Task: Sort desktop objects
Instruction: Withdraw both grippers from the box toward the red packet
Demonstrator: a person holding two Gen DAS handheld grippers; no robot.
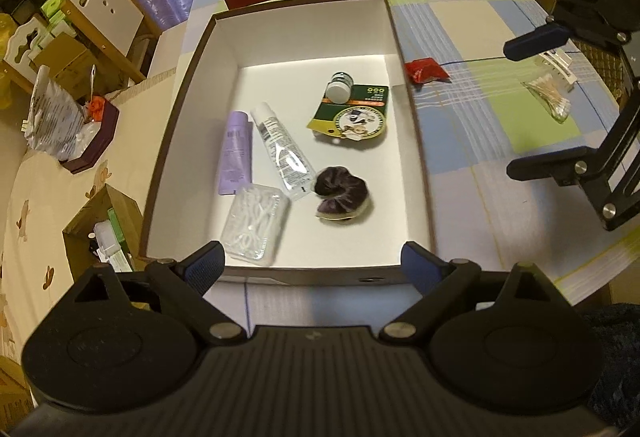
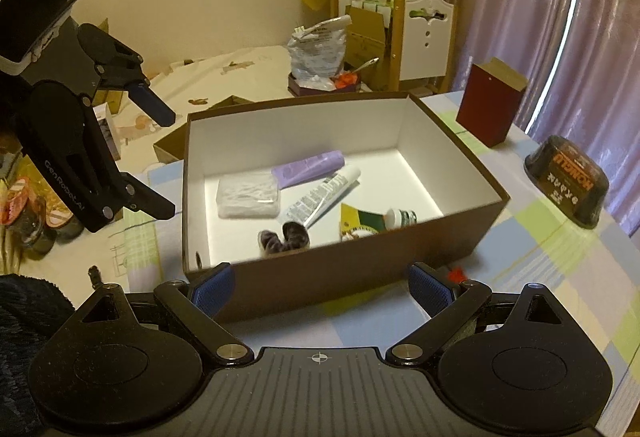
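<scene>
Both the left gripper [image 1: 312, 261] and the right gripper [image 2: 320, 287] are spread and empty. The box [image 1: 208, 41] already holds several items. Near the table's right edge lies a cotton-swab packet [image 1: 550, 97]: probably light, crinkly and slippery, best pinched across its middle.

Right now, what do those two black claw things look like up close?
Both grippers, left and right, are matte black with angular linkage arms, silver pivot bolts, round side discs and a ribbed base. Each finger ends in a blue textured pad. The left one bears white "GenRobot.AI" lettering. A dark fuzzy sleeve shows.
</scene>
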